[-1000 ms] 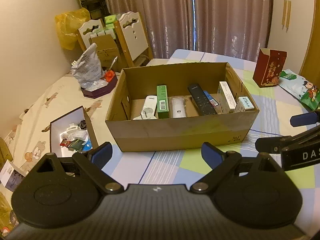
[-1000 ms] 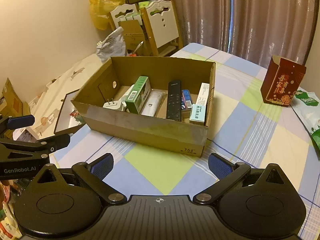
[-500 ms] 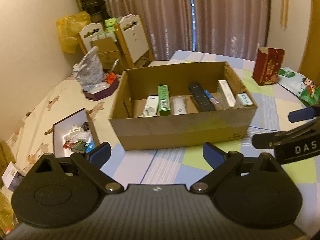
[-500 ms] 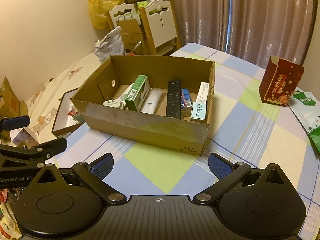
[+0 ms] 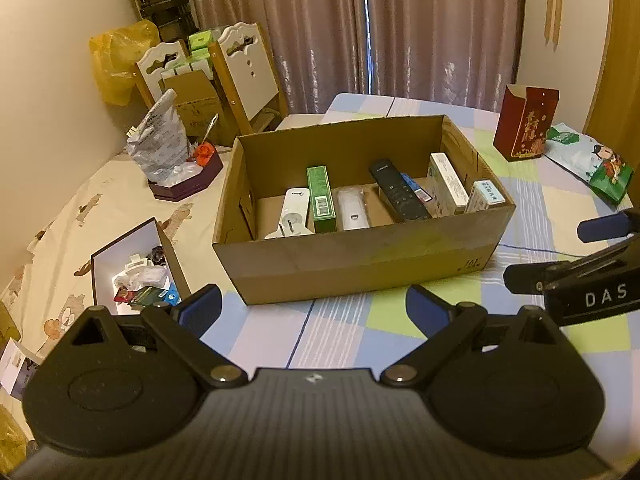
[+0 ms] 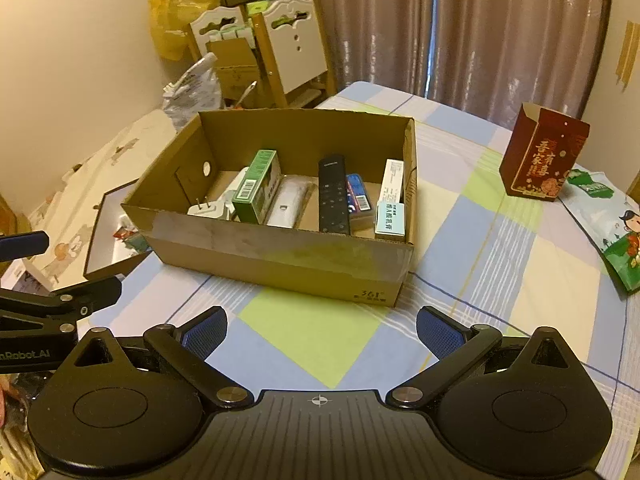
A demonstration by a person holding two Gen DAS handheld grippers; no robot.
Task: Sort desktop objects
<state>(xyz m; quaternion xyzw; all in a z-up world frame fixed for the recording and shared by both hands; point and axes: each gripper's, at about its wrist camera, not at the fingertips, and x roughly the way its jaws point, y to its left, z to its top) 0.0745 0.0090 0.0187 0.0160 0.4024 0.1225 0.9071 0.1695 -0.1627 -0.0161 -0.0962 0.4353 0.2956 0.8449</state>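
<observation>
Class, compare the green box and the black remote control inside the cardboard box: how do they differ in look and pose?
The green box is a thick carton with a barcode label; the black remote control is a thin slab with small buttons. The green box stands on a narrow side, the remote control lies sloped, its far end higher. Both sit in the cardboard box, pointing front to back.

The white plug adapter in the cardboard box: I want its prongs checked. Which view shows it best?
The right wrist view: the white plug adapter shows two upright prongs there. The left wrist view shows its face, prongs unclear.
</observation>
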